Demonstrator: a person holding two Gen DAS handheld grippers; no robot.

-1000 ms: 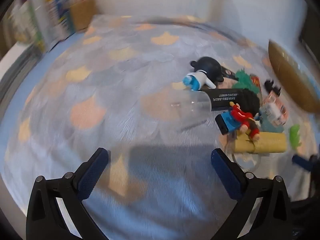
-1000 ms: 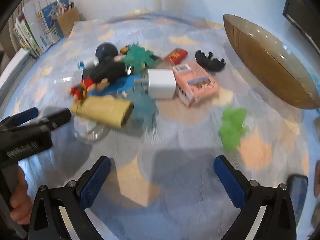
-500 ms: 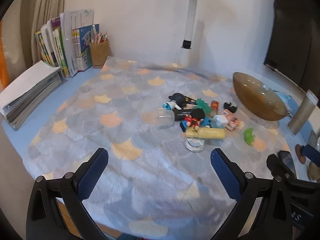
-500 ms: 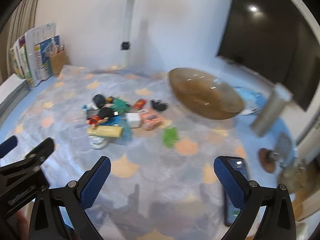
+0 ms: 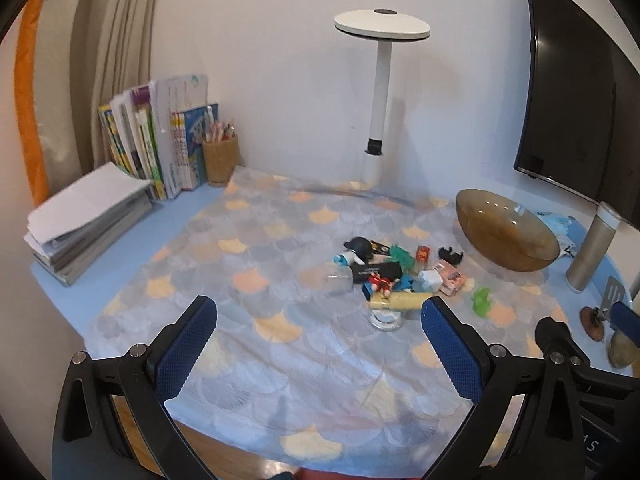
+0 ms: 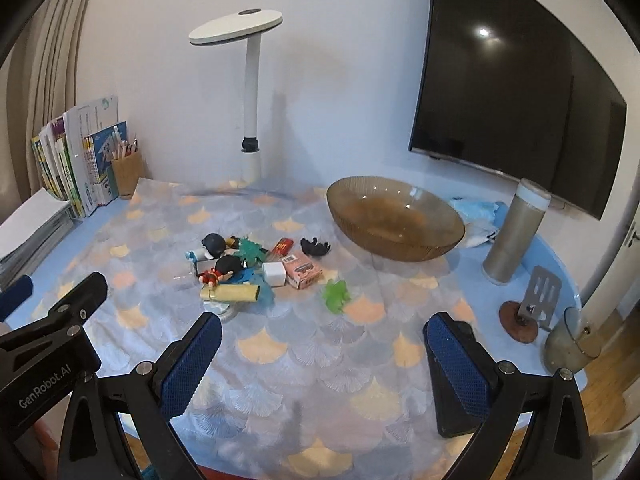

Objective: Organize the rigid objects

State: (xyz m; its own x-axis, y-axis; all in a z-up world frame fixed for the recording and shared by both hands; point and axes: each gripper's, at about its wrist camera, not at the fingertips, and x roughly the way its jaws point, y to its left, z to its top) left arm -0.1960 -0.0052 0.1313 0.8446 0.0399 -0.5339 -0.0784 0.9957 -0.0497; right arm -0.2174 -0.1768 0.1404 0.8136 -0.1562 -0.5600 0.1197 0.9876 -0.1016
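Both tongs hang released over the desk's near edge, grasping nothing: the left tongs [image 5: 318,338] and right tongs [image 6: 322,354] fill each frame's bottom, blue textured pads [image 6: 192,360] on black arms. Beyond lies a scallop-patterned cloth [image 6: 320,364]. At frame centre sits the toy pile [image 6: 248,270]: small plastic figures, a pink box, a yellow roll. A ribbed amber glass bowl [image 6: 394,218] stands right of it.
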